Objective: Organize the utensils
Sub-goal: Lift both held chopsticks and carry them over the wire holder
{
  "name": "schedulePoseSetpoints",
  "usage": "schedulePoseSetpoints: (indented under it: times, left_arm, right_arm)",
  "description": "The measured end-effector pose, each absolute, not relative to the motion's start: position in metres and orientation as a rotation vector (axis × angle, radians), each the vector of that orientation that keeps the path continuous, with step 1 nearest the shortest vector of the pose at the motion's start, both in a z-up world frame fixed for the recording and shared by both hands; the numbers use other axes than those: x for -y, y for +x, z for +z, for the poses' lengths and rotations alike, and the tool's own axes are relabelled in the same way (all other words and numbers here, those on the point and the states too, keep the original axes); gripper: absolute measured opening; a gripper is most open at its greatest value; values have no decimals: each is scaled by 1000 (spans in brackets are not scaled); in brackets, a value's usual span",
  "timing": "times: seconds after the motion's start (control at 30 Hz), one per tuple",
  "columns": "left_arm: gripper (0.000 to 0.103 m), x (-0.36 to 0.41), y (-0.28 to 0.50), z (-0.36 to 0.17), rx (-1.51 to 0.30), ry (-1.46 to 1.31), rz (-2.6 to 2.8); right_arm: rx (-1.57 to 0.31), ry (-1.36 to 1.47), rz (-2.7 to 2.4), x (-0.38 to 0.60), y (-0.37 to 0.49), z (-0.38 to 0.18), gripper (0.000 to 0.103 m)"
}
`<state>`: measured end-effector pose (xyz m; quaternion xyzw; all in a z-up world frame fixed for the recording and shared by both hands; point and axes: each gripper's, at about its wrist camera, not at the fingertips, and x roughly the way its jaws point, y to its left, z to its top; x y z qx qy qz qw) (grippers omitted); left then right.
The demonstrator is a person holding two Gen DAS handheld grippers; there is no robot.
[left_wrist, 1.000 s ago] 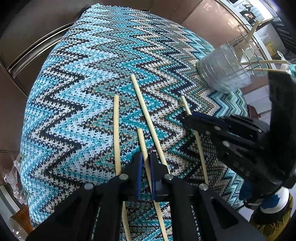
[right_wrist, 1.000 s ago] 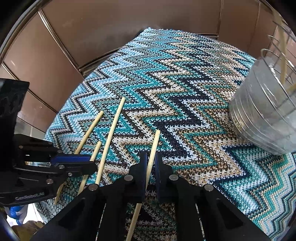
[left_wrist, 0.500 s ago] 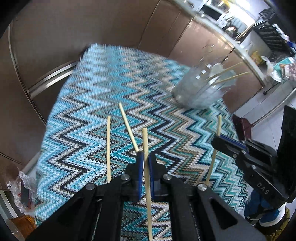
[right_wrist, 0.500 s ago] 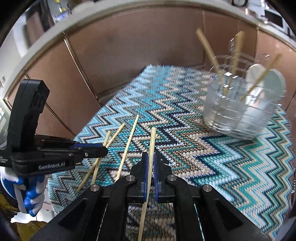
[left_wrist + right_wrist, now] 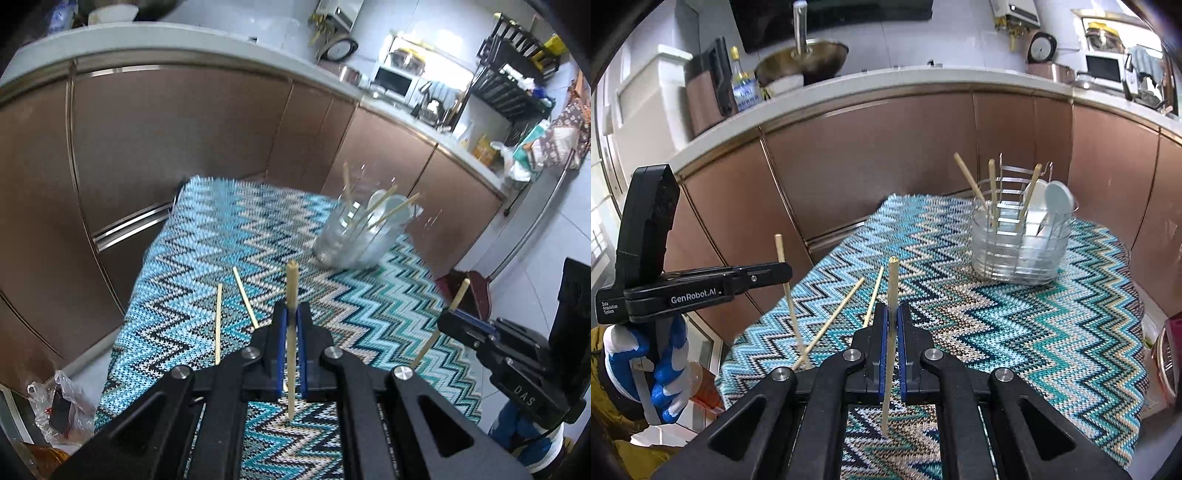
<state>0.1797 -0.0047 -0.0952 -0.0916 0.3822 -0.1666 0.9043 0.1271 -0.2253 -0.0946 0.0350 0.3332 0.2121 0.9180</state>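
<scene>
My left gripper is shut on a wooden chopstick and holds it upright, high above the zigzag cloth. My right gripper is shut on another chopstick, also upright and lifted. Each gripper shows in the other's view: the right one with its stick, the left one with its stick. Two chopsticks lie on the cloth; they also show in the right wrist view. A clear utensil holder with three chopsticks and white spoons stands at the far right.
Brown cabinet fronts run behind the table under a white counter. A plastic bag lies on the floor at the left. A reddish object sits at the table's right edge.
Both grippers have risen from the cloth with a chopstick each, and both views now look across the table toward the holder. The sticks have tilted upright.
</scene>
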Motion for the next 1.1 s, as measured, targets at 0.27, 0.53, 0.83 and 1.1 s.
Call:
schedulePoseSetpoints:
  times: [0.27,0.53,0.83,1.1]
  left_arm:
    - [5,4,159,-53,-686,-193,-358]
    - [5,10,159,-13,-624,-189,-406]
    - [5,24,197,51,-566,-218,-478]
    - [5,53,260,83,-499,-207,-497]
  right_arm:
    - [-593,64,421,233,99,-62,5]
    - [-519,57,388,248,97,-33,5]
    - [-396,43,336,275,120,22,5]
    - [-281,56,292,289,175,59,5]
